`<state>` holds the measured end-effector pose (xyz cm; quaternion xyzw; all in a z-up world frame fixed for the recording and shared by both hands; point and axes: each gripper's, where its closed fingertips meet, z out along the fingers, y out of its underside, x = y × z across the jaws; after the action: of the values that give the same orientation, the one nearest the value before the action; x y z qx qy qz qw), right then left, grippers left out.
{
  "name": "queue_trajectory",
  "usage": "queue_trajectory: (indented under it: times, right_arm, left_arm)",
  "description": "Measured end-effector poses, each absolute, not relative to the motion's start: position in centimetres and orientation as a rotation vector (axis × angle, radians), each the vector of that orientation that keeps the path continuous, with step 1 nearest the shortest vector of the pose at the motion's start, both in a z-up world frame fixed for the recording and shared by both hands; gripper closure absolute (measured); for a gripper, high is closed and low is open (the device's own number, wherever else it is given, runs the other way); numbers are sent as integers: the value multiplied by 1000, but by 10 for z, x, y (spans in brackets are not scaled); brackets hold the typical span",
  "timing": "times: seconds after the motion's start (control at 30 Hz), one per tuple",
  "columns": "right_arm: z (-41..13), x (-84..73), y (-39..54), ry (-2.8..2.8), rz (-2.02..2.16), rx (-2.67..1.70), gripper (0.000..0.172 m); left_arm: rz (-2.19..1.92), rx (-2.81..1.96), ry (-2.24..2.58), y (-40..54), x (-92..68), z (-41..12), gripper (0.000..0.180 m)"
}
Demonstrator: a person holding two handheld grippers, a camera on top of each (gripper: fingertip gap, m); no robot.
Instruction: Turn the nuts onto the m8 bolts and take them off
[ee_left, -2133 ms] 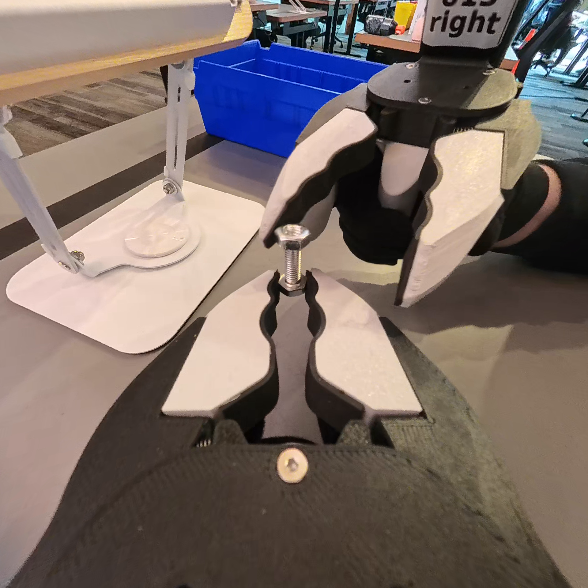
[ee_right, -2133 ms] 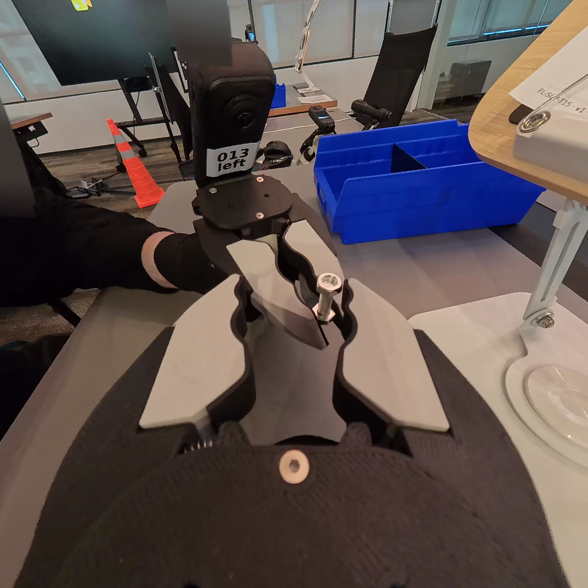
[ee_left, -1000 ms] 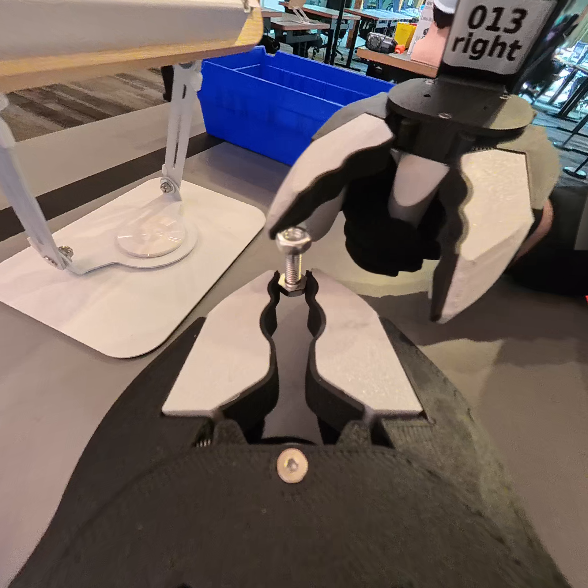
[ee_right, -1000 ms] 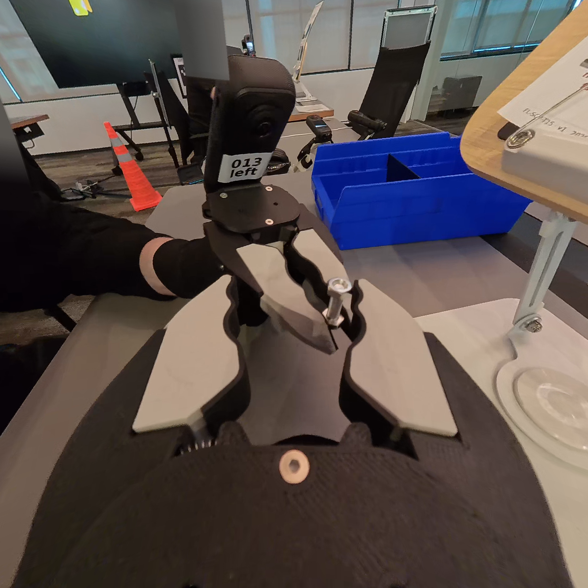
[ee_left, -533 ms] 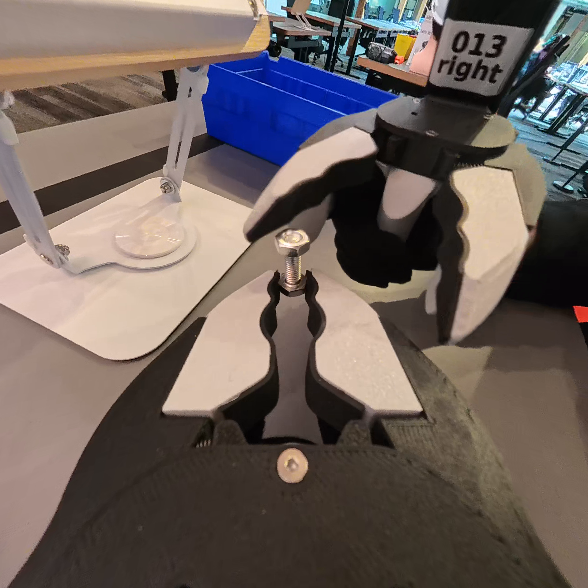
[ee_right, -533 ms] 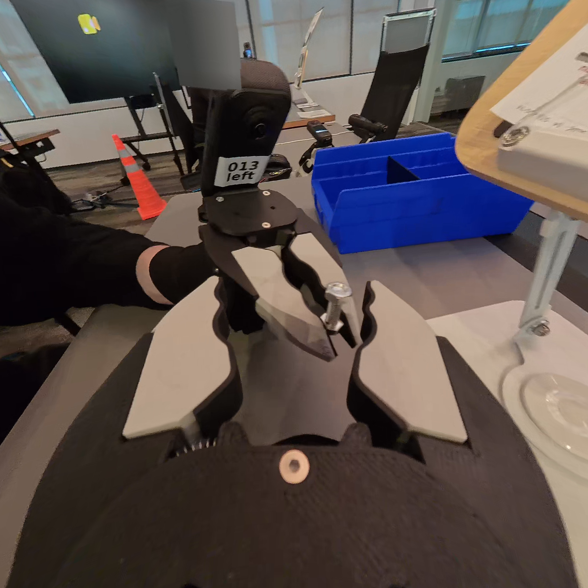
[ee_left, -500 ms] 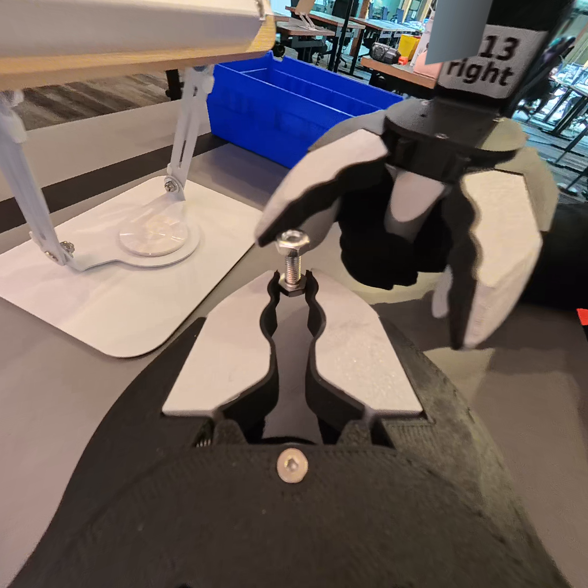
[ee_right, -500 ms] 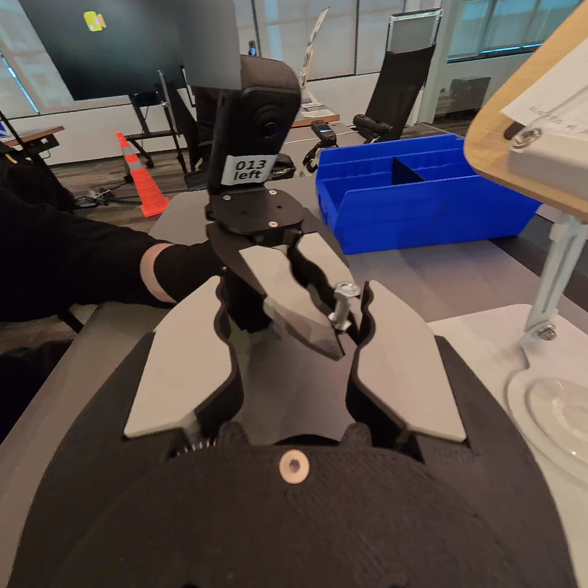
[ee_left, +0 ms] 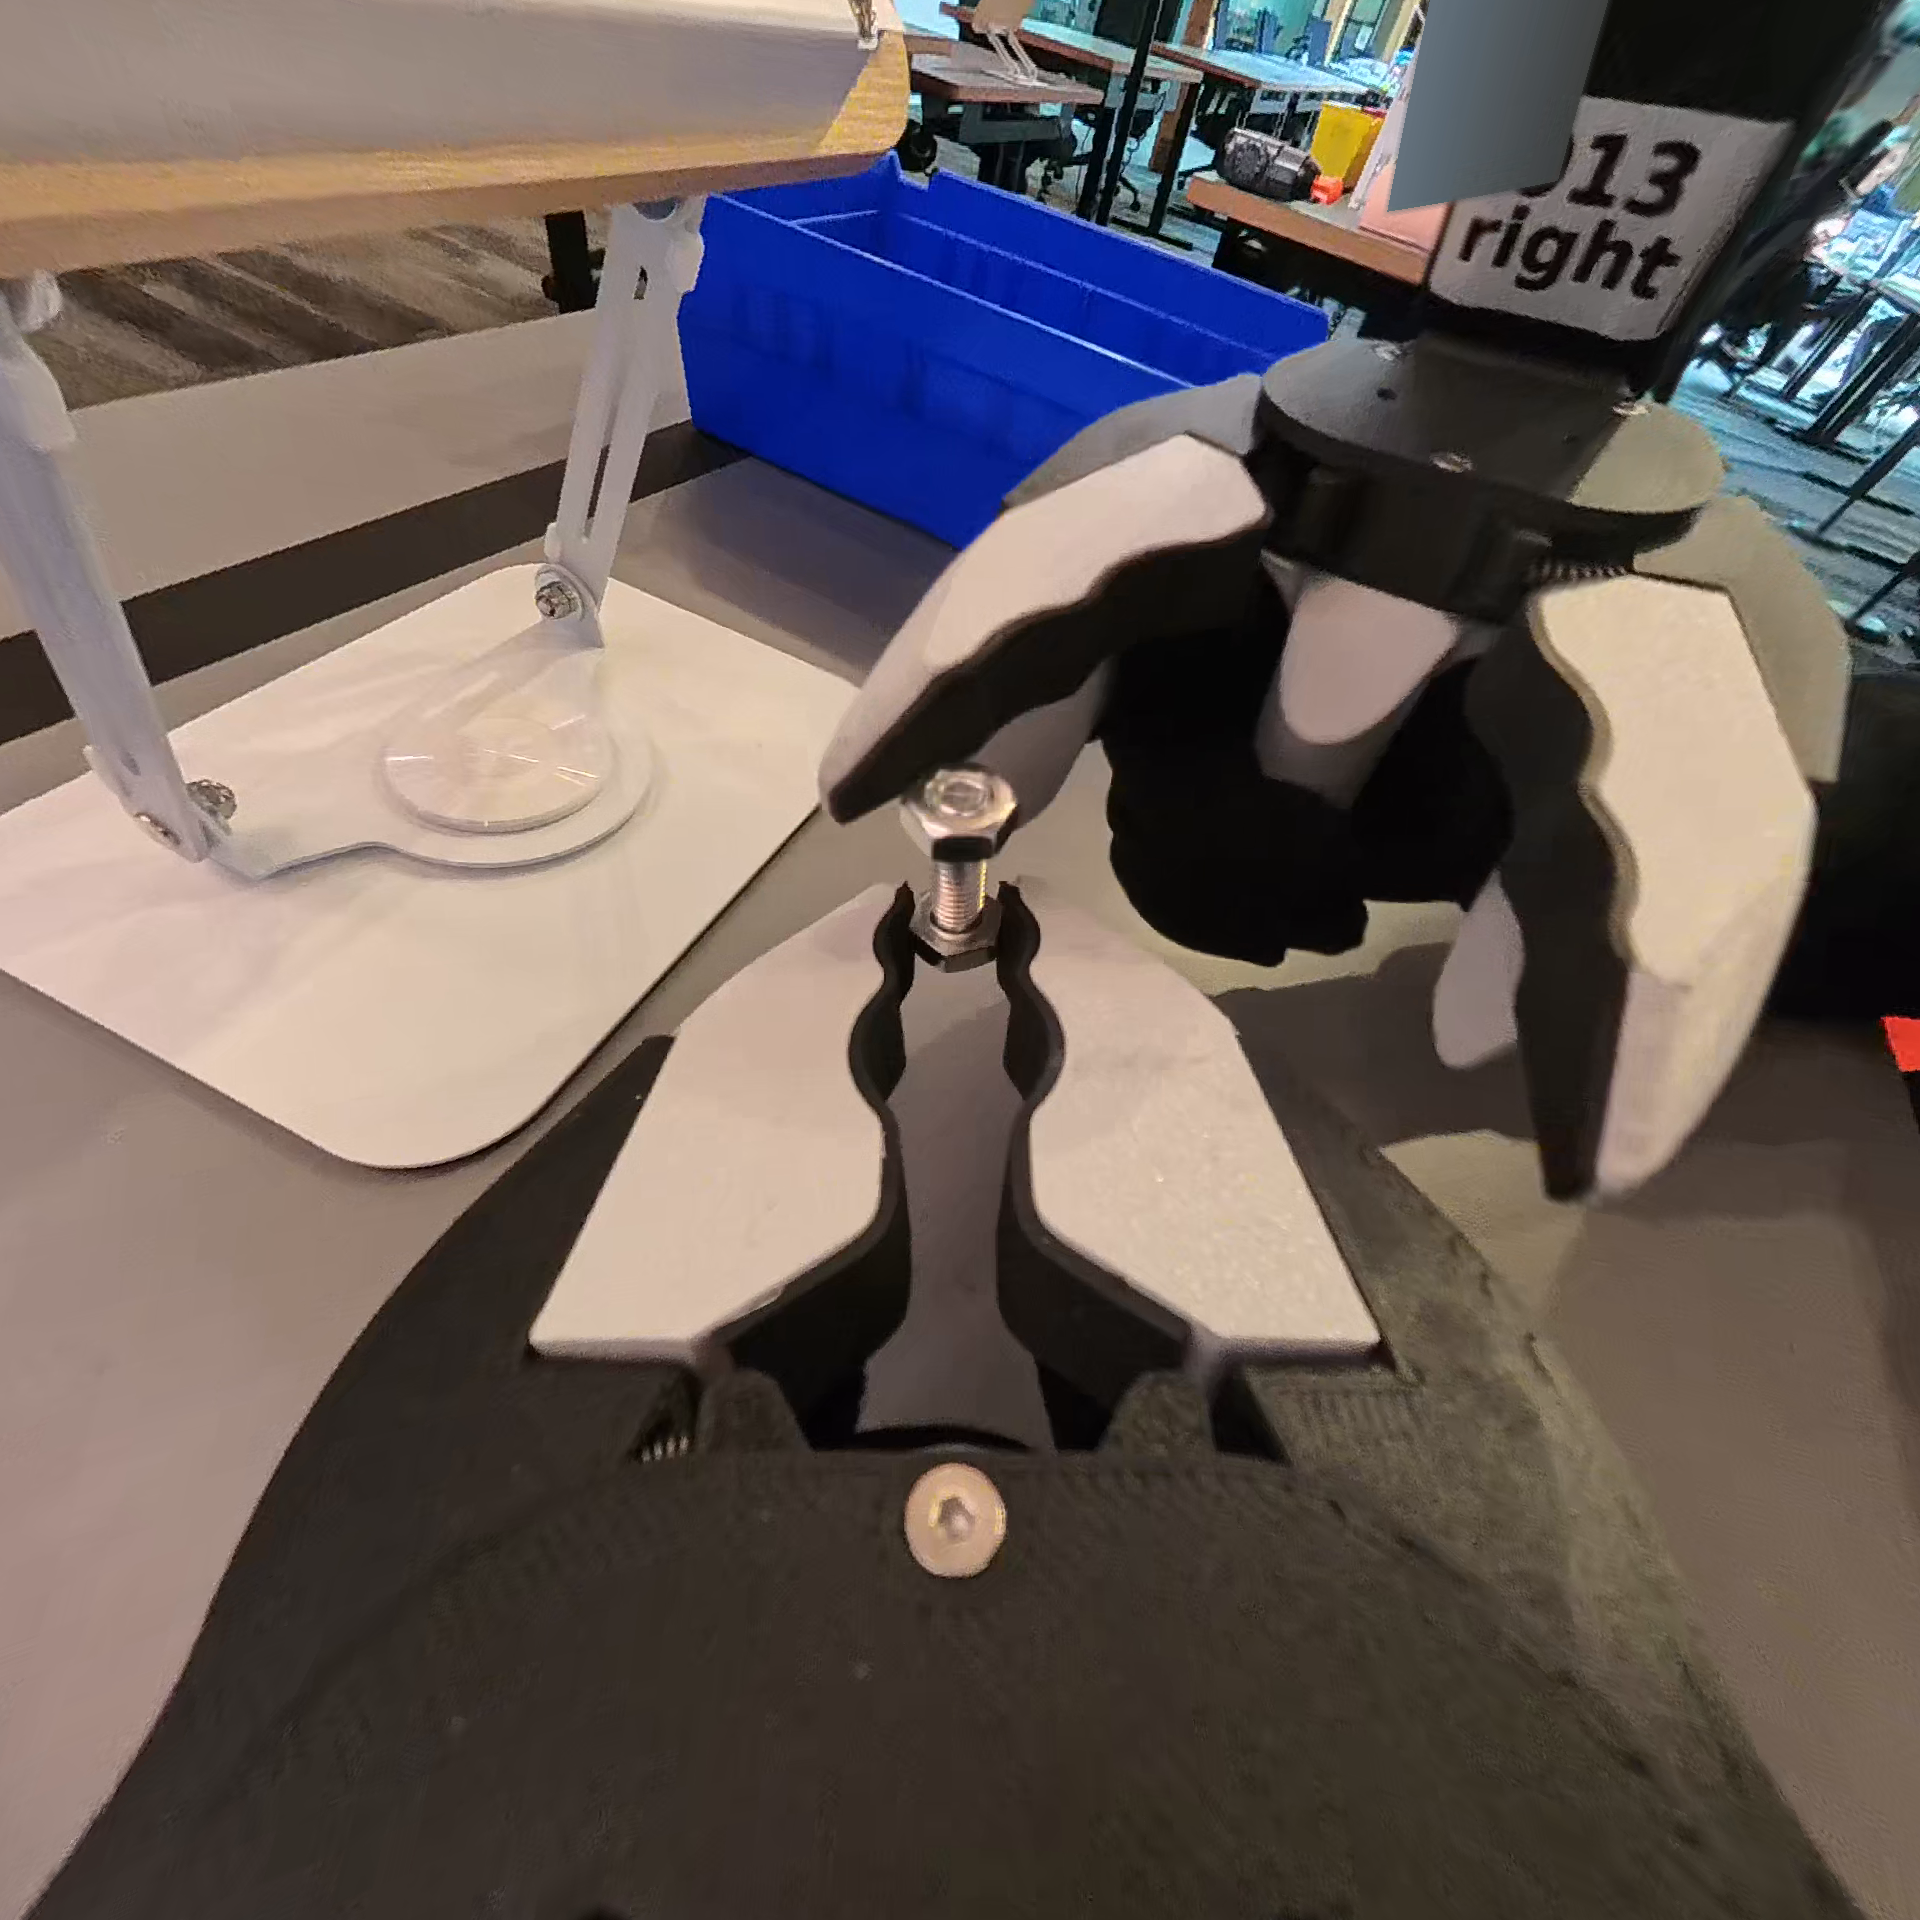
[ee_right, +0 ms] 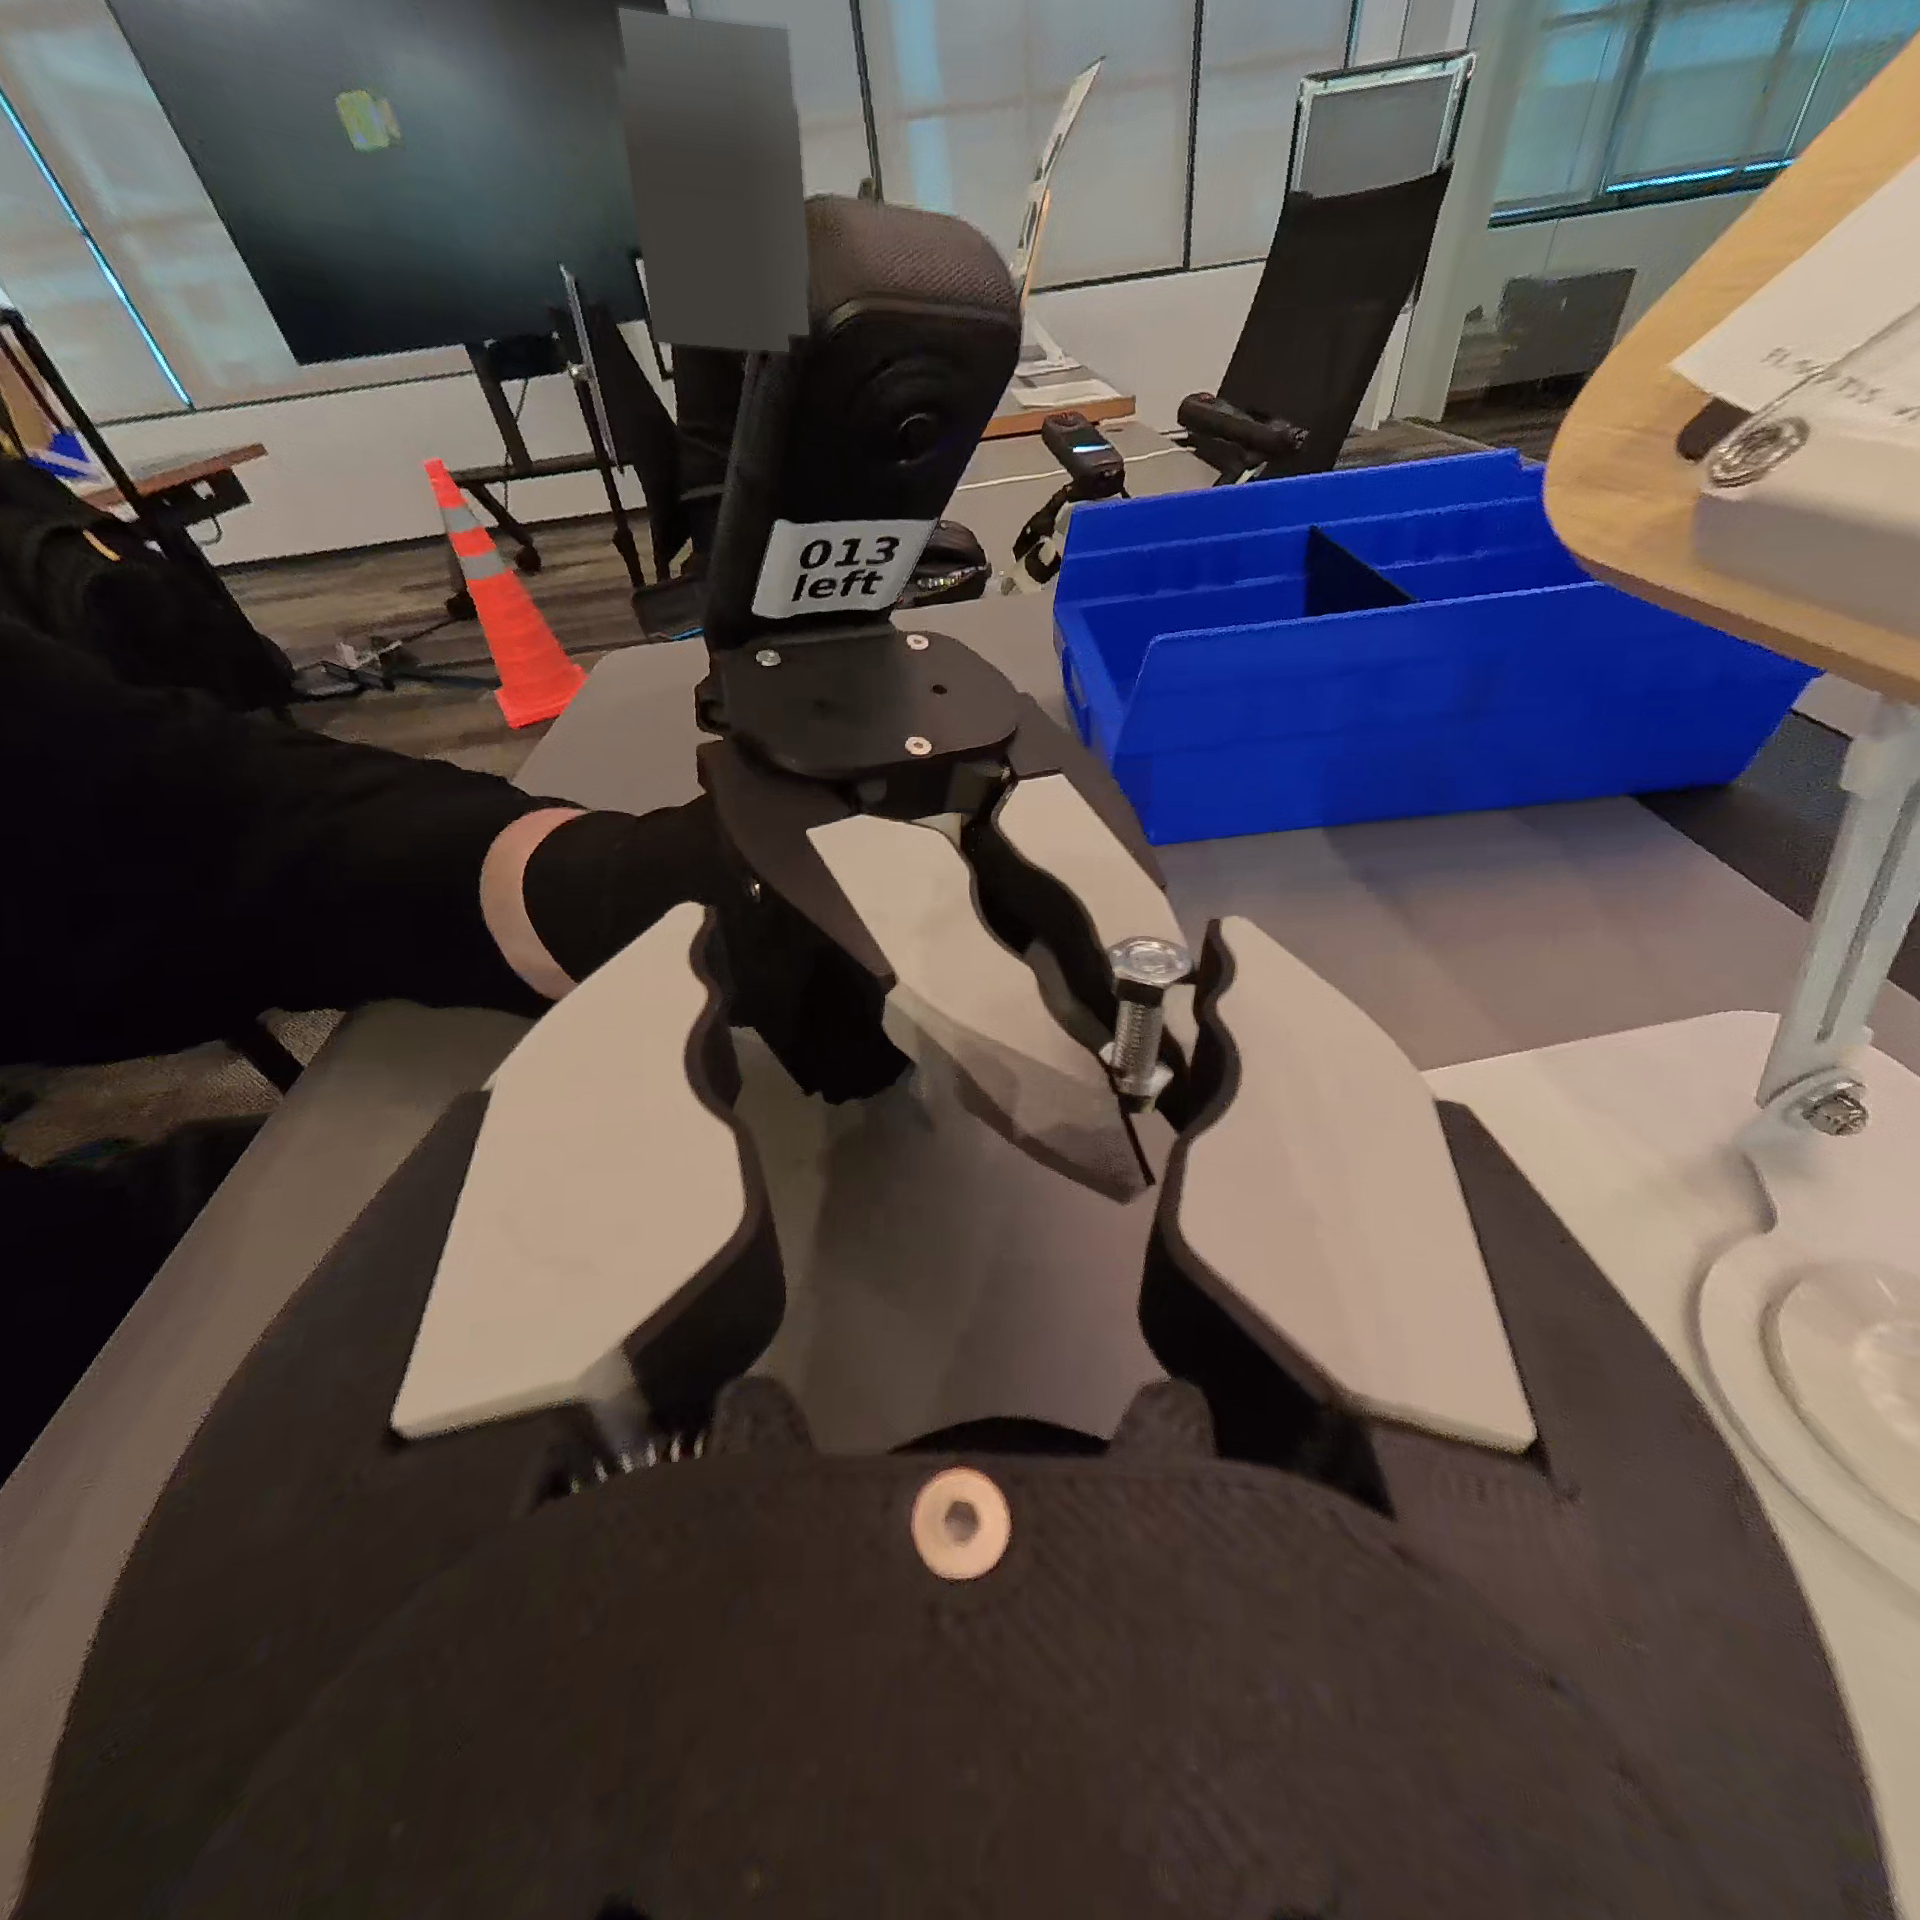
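Left tongs (ee_left: 954, 928): narrow, pads pressed on a steel nut (ee_left: 950, 941) from both sides, right at the fingertips. Bolt (ee_left: 961, 862) threaded through that nut, standing upright, hex head on top, a stretch of bare thread visible between head and nut. Nut near the lower end of the thread.

Right tongs (ee_right: 954, 1023): wide apart, gripping nothing. One finger (ee_right: 1299, 1122) just beside the bolt head (ee_right: 1148, 961), close at the far side of it; contact there not resolvable. Other finger (ee_right: 613, 1132) well clear on the opposite side. From the left wrist view, same gripper (ee_left: 1205, 966) facing in from the far side, one fingertip (ee_left: 966, 686) over and behind the bolt head, the other (ee_left: 1662, 935) hanging off to the right.

Both grippers held above a grey tabletop (ee_left: 1714, 1351). Black-gloved hand (ee_left: 1247, 810) behind the right gripper; black sleeve and glove (ee_right: 312, 883) behind the left.

Surroundings: white stand base (ee_left: 364, 935) lying on the tabletop, near the bolt, with slanted white legs (ee_left: 603, 416) carrying a wooden board (ee_left: 416, 177) overhead. Blue bin (ee_right: 1403, 686) with a divider farther back on the tabletop. Orange cone (ee_right: 509, 623) on the floor beyond.
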<state>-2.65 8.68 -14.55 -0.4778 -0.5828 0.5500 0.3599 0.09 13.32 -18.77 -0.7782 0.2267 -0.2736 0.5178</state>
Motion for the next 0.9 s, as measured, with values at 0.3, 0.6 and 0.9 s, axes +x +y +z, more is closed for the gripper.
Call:
queue_trajectory:
  times: [0.3,0.6,0.9]
  right_arm:
    - [-144,-7,92,-1468,1429,-1224,103]
    - [-155,-21,83,-1600,1369,-1198,91]
    - [-145,0,96,-1555,1379,-1171,130]
  left_arm:
    - [-705,-1888,512,136,-5,-191,166]
    - [-674,-1927,578,132,4,-197,165]
    - [-659,-1956,590,133,3,-203,166]
